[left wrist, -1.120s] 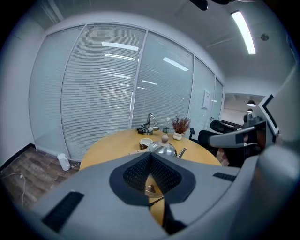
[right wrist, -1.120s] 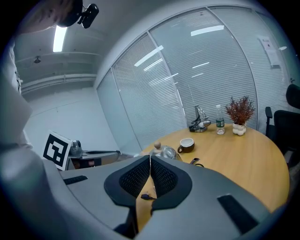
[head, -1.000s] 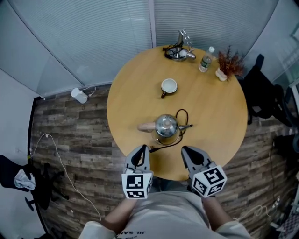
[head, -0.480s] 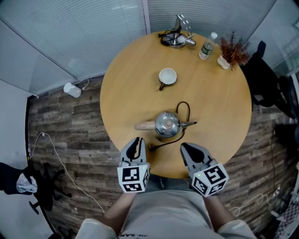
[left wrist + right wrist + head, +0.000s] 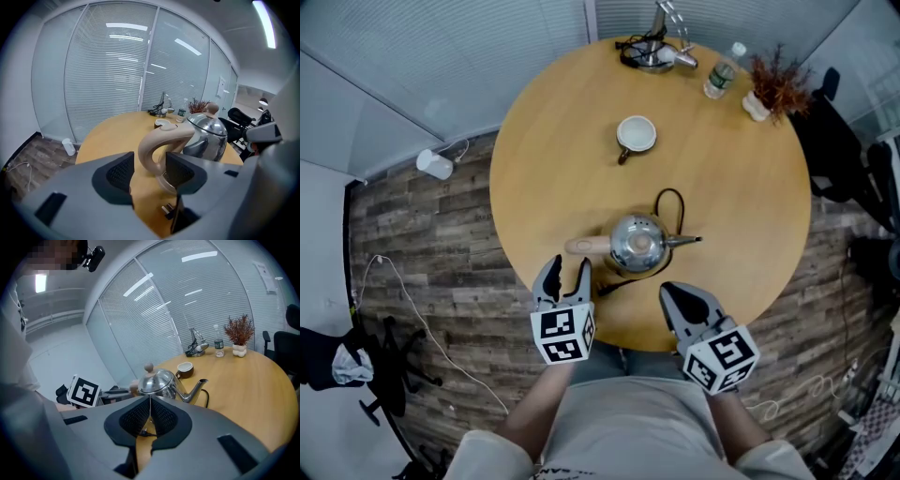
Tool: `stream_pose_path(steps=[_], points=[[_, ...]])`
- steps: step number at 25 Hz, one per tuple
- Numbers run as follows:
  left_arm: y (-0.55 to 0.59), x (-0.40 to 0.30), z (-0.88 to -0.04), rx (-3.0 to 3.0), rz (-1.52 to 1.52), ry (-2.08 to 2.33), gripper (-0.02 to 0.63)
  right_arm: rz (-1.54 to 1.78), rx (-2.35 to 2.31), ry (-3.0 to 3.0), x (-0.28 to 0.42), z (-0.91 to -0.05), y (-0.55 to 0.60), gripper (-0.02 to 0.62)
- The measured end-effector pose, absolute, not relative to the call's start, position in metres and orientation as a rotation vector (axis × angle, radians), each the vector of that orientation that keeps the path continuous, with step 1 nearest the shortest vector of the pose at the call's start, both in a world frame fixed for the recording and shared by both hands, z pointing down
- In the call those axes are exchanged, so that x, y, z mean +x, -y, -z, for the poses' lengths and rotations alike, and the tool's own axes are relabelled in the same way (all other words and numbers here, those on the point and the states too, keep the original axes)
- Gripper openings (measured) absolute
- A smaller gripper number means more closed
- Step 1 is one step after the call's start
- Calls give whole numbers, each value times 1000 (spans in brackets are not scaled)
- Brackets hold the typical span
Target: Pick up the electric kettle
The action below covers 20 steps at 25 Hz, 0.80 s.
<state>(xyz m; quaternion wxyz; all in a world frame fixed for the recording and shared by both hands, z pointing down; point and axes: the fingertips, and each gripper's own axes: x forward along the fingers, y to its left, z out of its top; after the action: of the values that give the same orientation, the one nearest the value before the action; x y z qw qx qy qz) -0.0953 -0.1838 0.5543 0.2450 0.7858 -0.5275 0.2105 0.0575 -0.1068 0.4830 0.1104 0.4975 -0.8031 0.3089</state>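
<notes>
The electric kettle point(image 5: 636, 242) is set on the round wooden table point(image 5: 741, 197), towards its near edge, with its beige handle point(image 5: 584, 247) turned left and its spout turned right. A black cord point(image 5: 671, 200) is looped just beyond it. The left gripper point(image 5: 563, 273) is held at the handle; its jaws are opening, and the handle is seen between the pads, pressed by neither. The right gripper point(image 5: 676, 296) is held near the kettle's near right side, jaws closed together with nothing between them. Farther off, a cup point(image 5: 637, 133) is seen.

Kettle point(image 5: 208, 136) — lower body behind left claw point(image 5: 149, 169)
</notes>
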Motion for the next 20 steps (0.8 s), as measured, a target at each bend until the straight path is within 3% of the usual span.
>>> stream_pose_path(steps=[20], points=[[225,-91,-588,2066,-473,1475,210,-985,1489,2272,71,-504,107,32]])
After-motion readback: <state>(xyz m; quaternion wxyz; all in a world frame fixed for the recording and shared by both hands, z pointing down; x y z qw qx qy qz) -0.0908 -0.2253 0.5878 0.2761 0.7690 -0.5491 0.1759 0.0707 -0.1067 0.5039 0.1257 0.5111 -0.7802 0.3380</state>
